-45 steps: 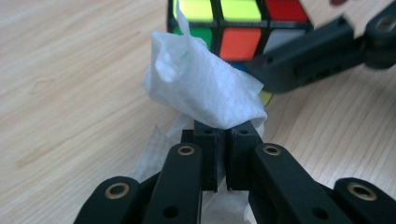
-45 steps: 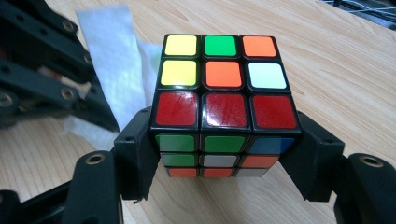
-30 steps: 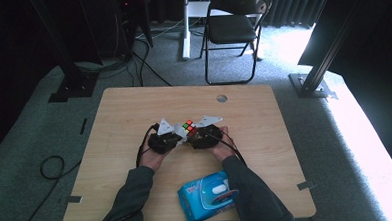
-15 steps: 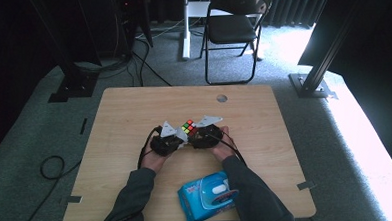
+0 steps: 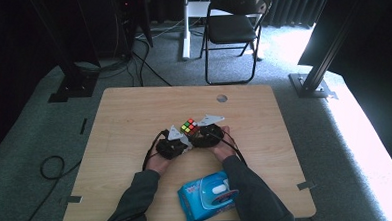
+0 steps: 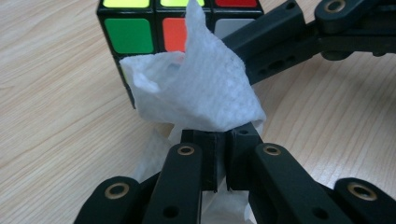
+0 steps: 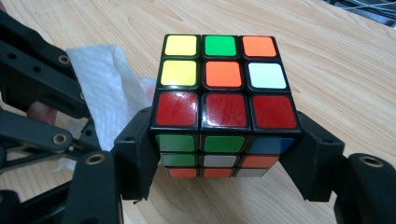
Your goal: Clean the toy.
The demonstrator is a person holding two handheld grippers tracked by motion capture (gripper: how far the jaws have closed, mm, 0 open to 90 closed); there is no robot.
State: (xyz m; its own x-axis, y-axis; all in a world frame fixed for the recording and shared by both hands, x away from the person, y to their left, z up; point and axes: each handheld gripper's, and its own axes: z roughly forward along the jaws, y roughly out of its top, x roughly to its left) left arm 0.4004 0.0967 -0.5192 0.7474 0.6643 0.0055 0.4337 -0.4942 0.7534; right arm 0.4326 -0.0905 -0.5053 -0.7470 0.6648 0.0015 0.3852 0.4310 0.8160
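At bench centre we clamp the rigid cube point(image 7: 223, 109) by opposite faces in the right tool point(image 7: 219, 163), while the left tool point(image 6: 222, 161), shut, pinches the limp wipe point(image 6: 201, 88).

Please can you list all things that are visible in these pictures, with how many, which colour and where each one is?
puzzle cube: one, multicoloured with black edges, centre of table, between the right gripper's jaws
wipe: one, white, clamped in the left gripper, touching the cube's side
wipes pack: one, blue, near edge of table between the forearms
table: one, light wood, with a round hole near the far edge
folding chair: one, black, on the floor behind the table
cables: several, black, on the grey carpet at left
left gripper: one, black, shut on the wipe
right gripper: one, black, holding the cube
forearms: two, dark sleeves, from the bottom edge
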